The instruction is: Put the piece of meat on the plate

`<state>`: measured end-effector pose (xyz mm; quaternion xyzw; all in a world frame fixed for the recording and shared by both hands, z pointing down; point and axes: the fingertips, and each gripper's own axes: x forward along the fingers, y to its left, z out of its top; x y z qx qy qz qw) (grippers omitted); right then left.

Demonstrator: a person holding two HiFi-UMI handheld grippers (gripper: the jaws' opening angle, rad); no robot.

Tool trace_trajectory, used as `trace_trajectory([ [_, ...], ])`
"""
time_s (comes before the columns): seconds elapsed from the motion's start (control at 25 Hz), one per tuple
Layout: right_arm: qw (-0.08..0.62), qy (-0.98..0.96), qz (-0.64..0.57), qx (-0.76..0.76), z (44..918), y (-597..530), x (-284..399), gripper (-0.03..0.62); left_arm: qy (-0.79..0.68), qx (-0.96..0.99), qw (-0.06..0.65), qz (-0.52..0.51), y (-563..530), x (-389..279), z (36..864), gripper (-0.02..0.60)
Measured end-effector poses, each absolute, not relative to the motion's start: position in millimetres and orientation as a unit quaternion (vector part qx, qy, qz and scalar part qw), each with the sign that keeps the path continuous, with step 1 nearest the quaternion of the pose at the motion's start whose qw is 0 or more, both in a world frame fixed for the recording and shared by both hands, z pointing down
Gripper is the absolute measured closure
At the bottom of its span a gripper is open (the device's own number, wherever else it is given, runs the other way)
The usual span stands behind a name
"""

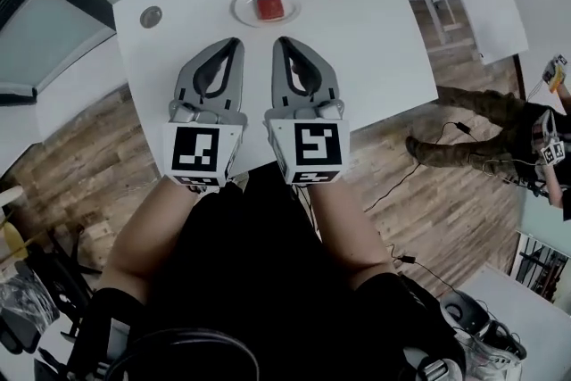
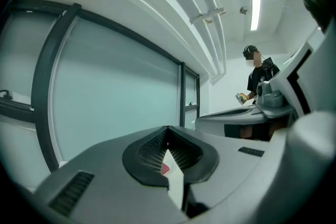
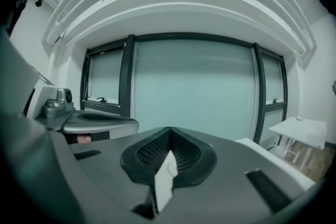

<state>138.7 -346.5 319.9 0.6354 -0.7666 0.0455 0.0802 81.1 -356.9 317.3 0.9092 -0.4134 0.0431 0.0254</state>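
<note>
The red piece of meat (image 1: 270,8) lies on the small white plate (image 1: 245,10) at the far side of the round white table (image 1: 375,22). My left gripper (image 1: 237,41) and right gripper (image 1: 280,40) are held side by side above the near part of the table, short of the plate and pointing towards it. Both are shut with nothing between the jaws. In the left gripper view, the left gripper (image 2: 168,128) points nearly level, and a sliver of the meat (image 2: 165,168) shows through the gap below the tips. The right gripper (image 3: 169,129) faces a window wall.
A small grey disc (image 1: 151,16) sits at the table's far left. A second white table (image 1: 482,0) stands to the right over the wooden floor (image 1: 428,192). A person's legs (image 1: 482,134) stretch out at the right, and a person (image 2: 257,78) stands in the background.
</note>
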Motion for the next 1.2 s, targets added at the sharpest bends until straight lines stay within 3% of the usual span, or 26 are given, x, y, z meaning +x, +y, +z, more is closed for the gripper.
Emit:
trace_trajectory([
  [0.72,0.023,-0.744,-0.075,0.663,206,-199,75,0.591,-0.406,0.912,-0.043,-0.019,-232,-5,215,0.578],
  [1.2,0.01,-0.731,-0.078,0.678,194,-173,79,0.591,-0.391,0.919,-0.047,-0.033,-206,7,205,0.578],
])
